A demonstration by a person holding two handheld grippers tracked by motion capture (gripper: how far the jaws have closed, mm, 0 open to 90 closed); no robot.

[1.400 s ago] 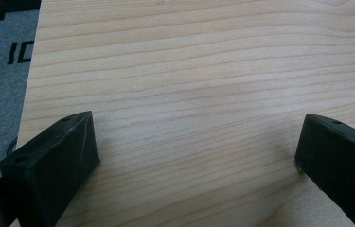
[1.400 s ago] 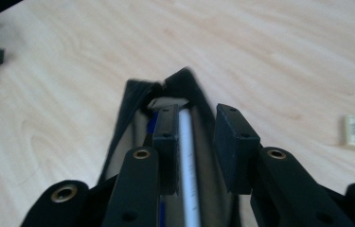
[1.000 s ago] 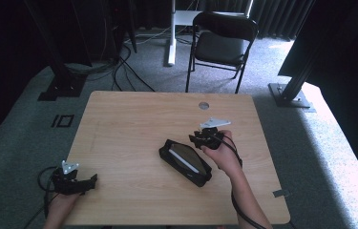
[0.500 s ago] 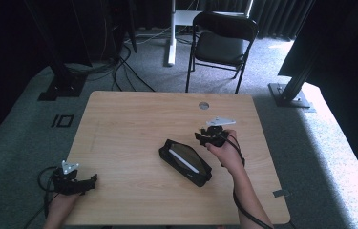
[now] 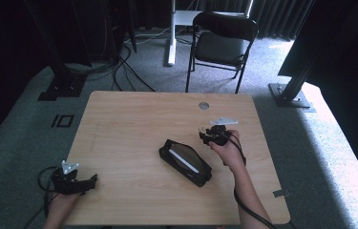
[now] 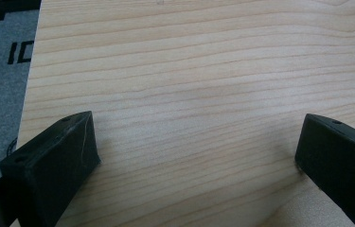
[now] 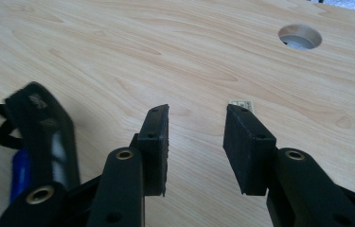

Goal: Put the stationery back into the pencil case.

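Note:
A black zip case (image 5: 186,162) lies slanted in the middle of the wooden table (image 5: 133,124); in the right gripper view it (image 7: 47,137) sits at the left, with something blue inside it. My right gripper (image 5: 204,135) hovers just right of the case's far end. Its jaws have just been opening, and my right gripper (image 7: 198,111) has a gap with bare wood and nothing between its jaws. A small pale block (image 7: 240,102) lies at its right jaw's tip. My left gripper (image 5: 92,180) rests at the table's near left corner, and there my left gripper (image 6: 198,127) stands wide open over bare wood.
A round cable hole (image 5: 204,105) is in the table near the far edge, also seen as the cable hole (image 7: 300,36) in the right gripper view. A black folding chair (image 5: 222,43) stands beyond the table. Cables trail on the grey carpet at the left.
The right hand has drifted a little to the right, away from the case. The left hand and the case have stayed put.

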